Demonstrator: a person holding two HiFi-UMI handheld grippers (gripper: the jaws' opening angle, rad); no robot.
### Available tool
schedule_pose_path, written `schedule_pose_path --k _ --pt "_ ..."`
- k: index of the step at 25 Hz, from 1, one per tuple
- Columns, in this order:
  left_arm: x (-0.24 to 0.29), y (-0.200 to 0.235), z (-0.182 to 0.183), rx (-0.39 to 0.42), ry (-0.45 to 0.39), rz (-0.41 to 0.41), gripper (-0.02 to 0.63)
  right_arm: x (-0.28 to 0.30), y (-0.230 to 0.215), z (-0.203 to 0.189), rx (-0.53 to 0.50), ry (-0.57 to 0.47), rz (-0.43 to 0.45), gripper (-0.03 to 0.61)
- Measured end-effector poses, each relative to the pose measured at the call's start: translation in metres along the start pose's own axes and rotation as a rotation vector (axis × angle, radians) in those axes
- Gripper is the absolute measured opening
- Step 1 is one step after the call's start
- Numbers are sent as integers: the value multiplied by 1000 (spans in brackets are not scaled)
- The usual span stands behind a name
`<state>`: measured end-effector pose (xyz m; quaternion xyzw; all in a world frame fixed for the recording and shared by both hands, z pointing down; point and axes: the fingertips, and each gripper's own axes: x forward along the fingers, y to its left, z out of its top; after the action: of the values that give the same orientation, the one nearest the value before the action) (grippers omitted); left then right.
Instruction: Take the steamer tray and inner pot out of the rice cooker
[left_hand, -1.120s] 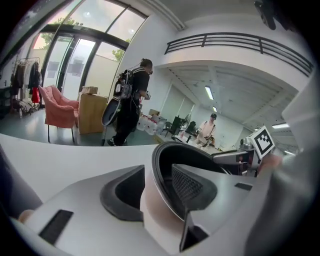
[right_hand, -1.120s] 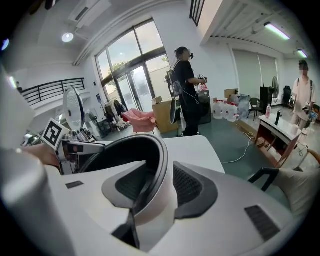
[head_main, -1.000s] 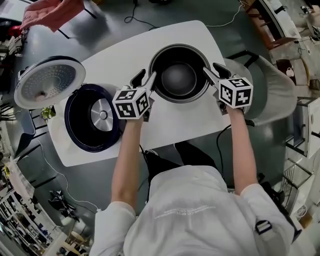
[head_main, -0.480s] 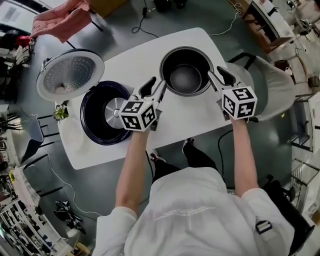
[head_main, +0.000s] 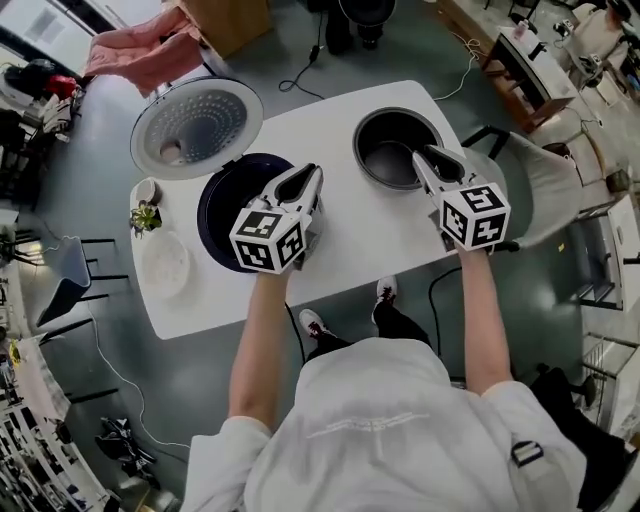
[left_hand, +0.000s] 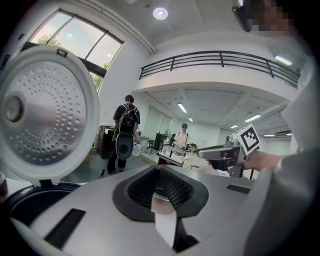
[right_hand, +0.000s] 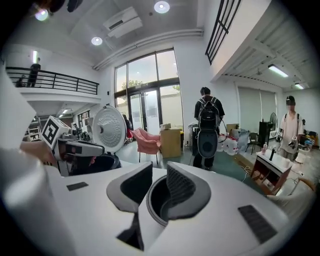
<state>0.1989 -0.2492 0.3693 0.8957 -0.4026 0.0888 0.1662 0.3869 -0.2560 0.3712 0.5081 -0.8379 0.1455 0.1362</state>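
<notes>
The black inner pot (head_main: 385, 150) stands empty on the white table (head_main: 350, 235), to the right of the dark blue rice cooker (head_main: 225, 195). The cooker's perforated lid (head_main: 197, 125) stands open, and the same lid (left_hand: 45, 115) fills the left of the left gripper view. My left gripper (head_main: 305, 175) hangs over the cooker's right edge; its jaws have just been closing and are shut with nothing between them. My right gripper (head_main: 432, 155) is above the pot's right rim. Its jaws have also just been closing, a gap is left, and they hold nothing. A white round tray (head_main: 165, 265) lies at the table's left end.
A small potted plant (head_main: 145, 215) sits at the table's left edge beside the tray. A grey chair (head_main: 540, 185) stands right of the table, and a pink cloth (head_main: 140, 55) hangs behind the lid. Cables run over the floor. People (right_hand: 207, 125) stand far off in the hall.
Both grippers have left the pot's rim, risen and drawn back, and their jaws have narrowed. The pot stays on the table. The head view has shifted, so the left tray now shows.
</notes>
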Motion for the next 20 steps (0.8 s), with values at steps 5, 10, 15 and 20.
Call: schedule_pose_path --k 5,10,15,20 --pt "-60 28 10 39 -17 36 15 -10 52 32 -57 -68 13 50" --pt "-112 57 24 44 -66 116 15 -7 98 48 -119 -89 86 28" --pt "-150 75 41 77 -109 204 15 2 134 68 -190 -115 160 26" --pt "-179 85 56 147 -127 271 15 13 161 87 -252 -139 206 26"
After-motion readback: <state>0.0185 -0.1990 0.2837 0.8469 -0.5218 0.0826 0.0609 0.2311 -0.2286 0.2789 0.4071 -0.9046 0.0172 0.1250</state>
